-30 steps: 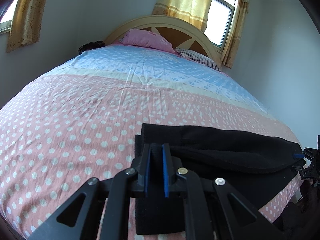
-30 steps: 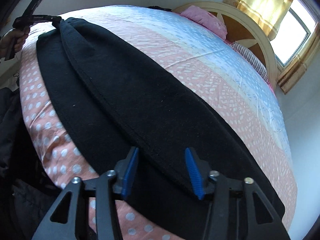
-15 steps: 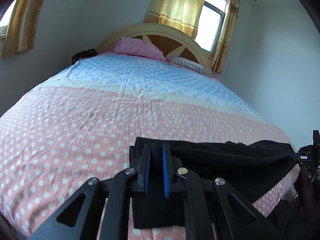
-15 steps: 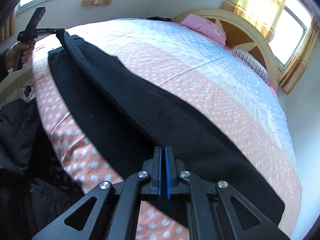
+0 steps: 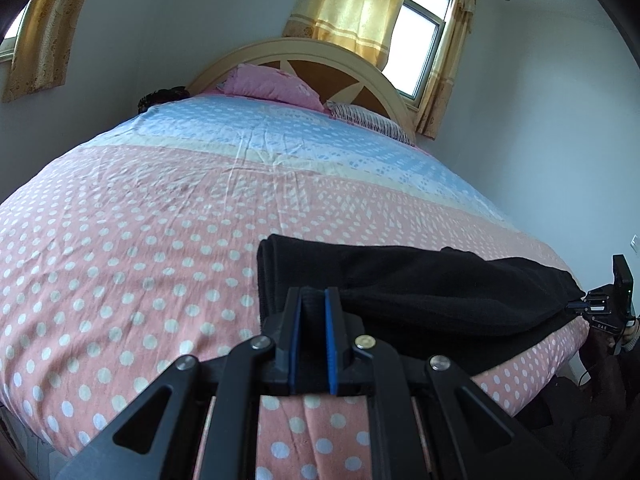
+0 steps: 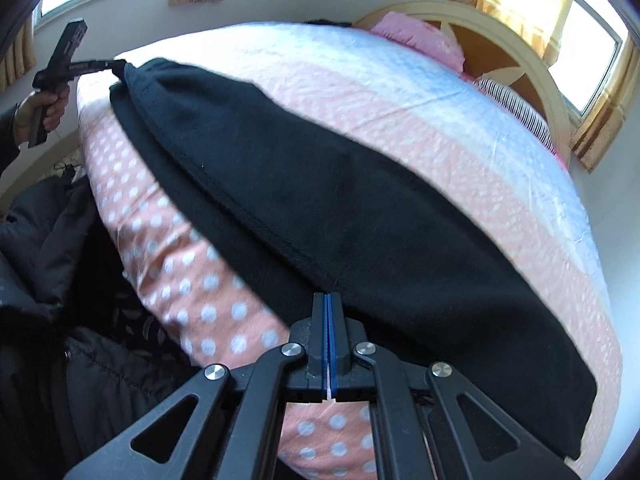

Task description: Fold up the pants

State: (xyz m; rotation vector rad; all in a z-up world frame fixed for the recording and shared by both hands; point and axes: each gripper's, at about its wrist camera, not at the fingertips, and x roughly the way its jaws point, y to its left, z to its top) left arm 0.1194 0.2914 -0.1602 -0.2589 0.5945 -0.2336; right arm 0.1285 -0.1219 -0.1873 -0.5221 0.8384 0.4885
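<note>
**Black pants held at both ends along the foot of the bed**

The black pants [image 6: 320, 200] lay stretched across the pink dotted end of the bed [image 5: 160, 240], close to its near edge and running lengthwise from one gripper to the other. One layer of the cloth rested flat on the bedspread; a second layer sat over it, its stitched edge raised in a taut line between the two grippers.

The left gripper [image 5: 313, 320] had its jaws drawn close on a thick bunch of the black cloth at one end of the pants, with the fabric filling the narrow gap between the blue pads [image 5: 295, 340]. In the right wrist view the same gripper showed at the far left end of the pants, held in the person's left hand [image 6: 40, 108].

The right gripper [image 6: 327, 332] had its jaws pressed together on the seamed edge of the upper layer, at the other end of the pants. The blue pads nearly met there, with only a thin sliver of the cloth between them.

Further up the bed the cover turned pale blue. A pink pillow [image 5: 272, 84] and a striped pillow [image 5: 368, 120] lay against the arched headboard [image 5: 320, 50], under a window with yellow curtains [image 5: 356, 4]. A dark jacket [image 6: 52, 260] hung beside the bed.
</note>
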